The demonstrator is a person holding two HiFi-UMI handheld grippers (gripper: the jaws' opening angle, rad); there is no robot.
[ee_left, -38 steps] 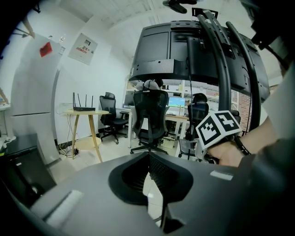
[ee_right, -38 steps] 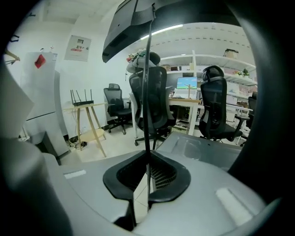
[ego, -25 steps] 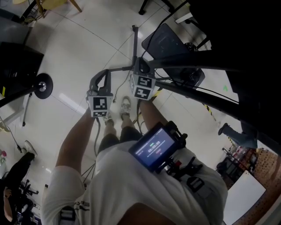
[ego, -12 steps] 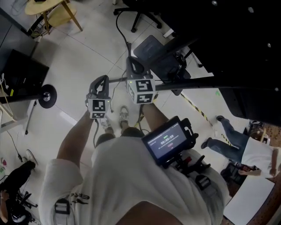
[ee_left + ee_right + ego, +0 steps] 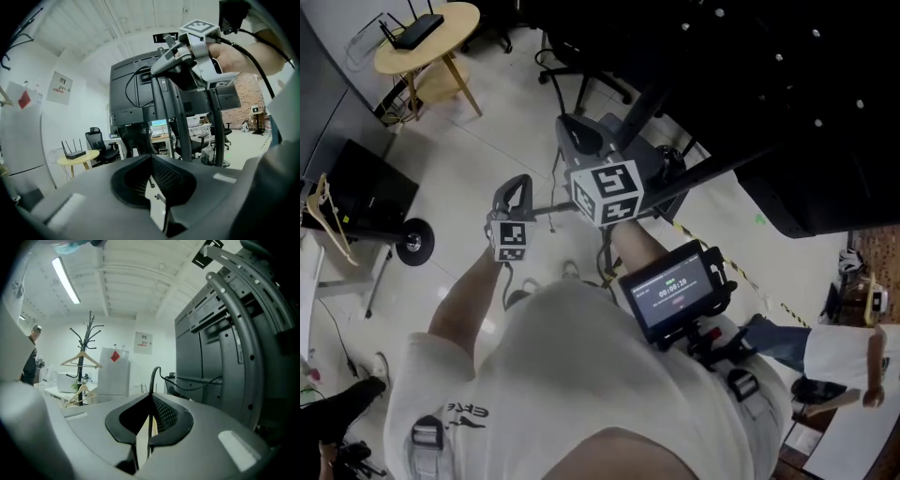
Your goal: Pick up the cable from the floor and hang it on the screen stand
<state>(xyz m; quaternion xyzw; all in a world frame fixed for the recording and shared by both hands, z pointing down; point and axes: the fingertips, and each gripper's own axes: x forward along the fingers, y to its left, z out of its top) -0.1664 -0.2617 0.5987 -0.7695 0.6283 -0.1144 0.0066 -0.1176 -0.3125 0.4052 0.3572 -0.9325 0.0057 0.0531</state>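
The cable [image 5: 151, 383] is thin, dark and round. I judge it light and limp, so it will sag on both sides of any grip, and its smooth jacket may slip through a loose pinch. It is not fragile, but its far part seems to run toward the back of the screen [image 5: 206, 352], so a hard pull is not wise. A good place to hold it is some way along its length, so that a loop can drop over the stand.

The cable is now off the floor. It stands up between the jaws of the right gripper [image 5: 150, 404], which are clenched on it, and then bends over toward the screen. The screen stand [image 5: 241, 329], a grey curved bar with holes, is just beside it.

The left gripper [image 5: 151, 161] has its jaws pressed together. Only a tiny dark bit shows at their seam, and I cannot tell if it is the cable.

The cable's ends and its loose remainder are not visible. No hook on the stand can be made out. In the head view the cable is too thin to follow.
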